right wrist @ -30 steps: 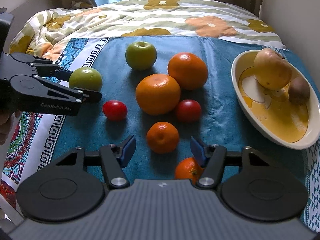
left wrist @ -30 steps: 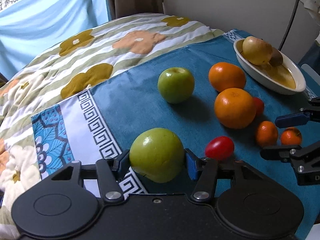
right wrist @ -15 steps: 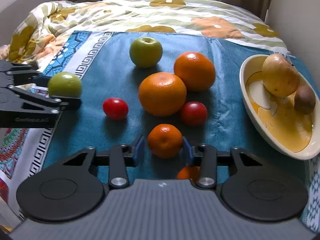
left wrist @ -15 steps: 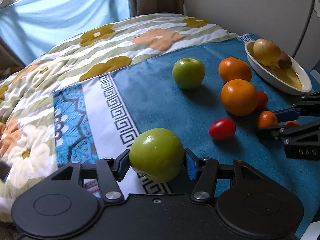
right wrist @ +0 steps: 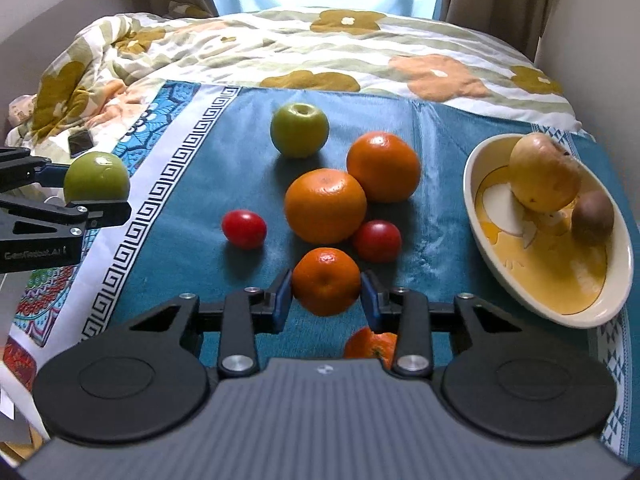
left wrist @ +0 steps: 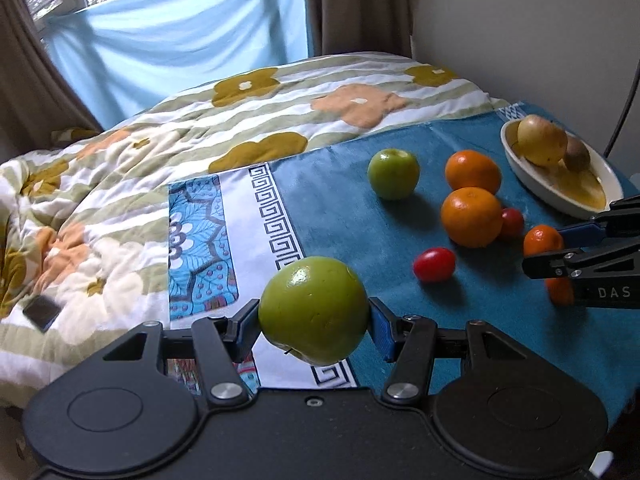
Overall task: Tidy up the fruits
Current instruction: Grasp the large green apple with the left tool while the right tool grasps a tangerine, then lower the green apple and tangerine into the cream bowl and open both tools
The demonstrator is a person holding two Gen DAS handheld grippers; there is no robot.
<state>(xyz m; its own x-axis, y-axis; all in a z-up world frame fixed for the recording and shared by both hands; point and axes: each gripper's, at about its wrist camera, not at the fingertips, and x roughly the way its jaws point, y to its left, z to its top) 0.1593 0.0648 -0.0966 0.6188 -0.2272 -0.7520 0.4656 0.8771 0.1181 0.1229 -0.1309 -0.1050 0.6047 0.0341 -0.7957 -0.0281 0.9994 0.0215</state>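
My left gripper (left wrist: 314,326) is shut on a green apple (left wrist: 313,309) and holds it above the white patterned border of the cloth; it also shows in the right wrist view (right wrist: 96,177). My right gripper (right wrist: 326,294) is shut on a small mandarin (right wrist: 326,281), over the blue cloth (right wrist: 200,184). A second green apple (right wrist: 299,129), two big oranges (right wrist: 325,205) (right wrist: 383,166), two red tomatoes (right wrist: 244,229) (right wrist: 377,240) and another mandarin (right wrist: 370,346) lie on the cloth. A cream bowl (right wrist: 616,272) at the right holds a yellow apple (right wrist: 545,170) and a kiwi (right wrist: 592,216).
The cloth lies on a bed with a floral quilt (right wrist: 320,48). A dark phone (left wrist: 41,312) lies on the quilt at the left. A wall is on the right and curtains (left wrist: 160,40) are behind the bed.
My left gripper has lifted and drawn back left with the green apple. My right gripper has moved forward and closed around the small mandarin.
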